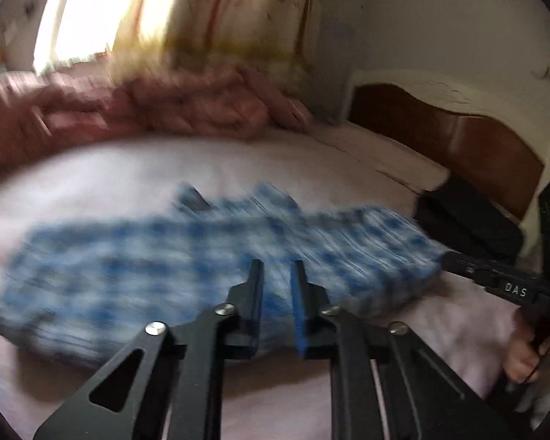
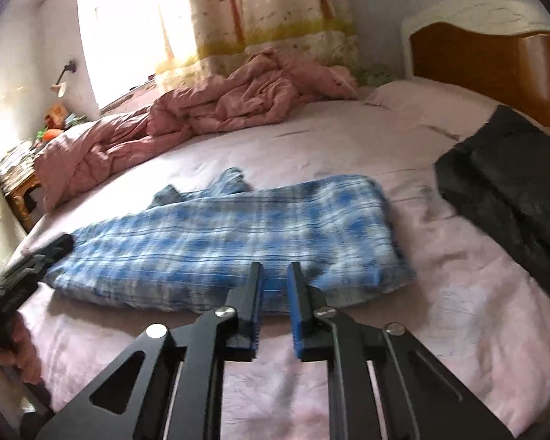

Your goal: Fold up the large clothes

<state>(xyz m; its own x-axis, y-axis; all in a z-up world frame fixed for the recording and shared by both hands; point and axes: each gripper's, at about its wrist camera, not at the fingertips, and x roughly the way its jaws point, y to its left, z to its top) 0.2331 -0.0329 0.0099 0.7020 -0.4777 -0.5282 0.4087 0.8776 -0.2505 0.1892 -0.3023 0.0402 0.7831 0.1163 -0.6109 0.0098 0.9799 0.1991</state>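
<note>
1. Here, in the left wrist view, the left gripper [image 1: 277, 267] is seen with its fingers a narrow gap apart and nothing clamped between them; it is held over the near long edge of the blue plaid garment [image 1: 201, 264]. The garment is heavily blurred, so its folds cannot be read. The right gripper [image 1: 454, 258] is seen at the garment's right end, but whether it is parted or closed cannot be told in this view.

2. In the right wrist view, the right gripper [image 2: 275, 269] is likewise shown slightly parted and empty, over the near edge of the garment [image 2: 238, 234]. The garment is laid lengthwise across the middle of the bed [image 2: 348, 139], already doubled into a long band, with loose cloth bunched at its far edge. A black folded garment [image 2: 509, 183] is laid near the headboard side, and a pink duvet [image 2: 201, 110] is heaped along the far edge.

3. A poor grip is judged the main risk: only the top layer might be pinched, so the band would be pulled open. The bunched cloth could also be trapped crooked inside the next fold.
</note>
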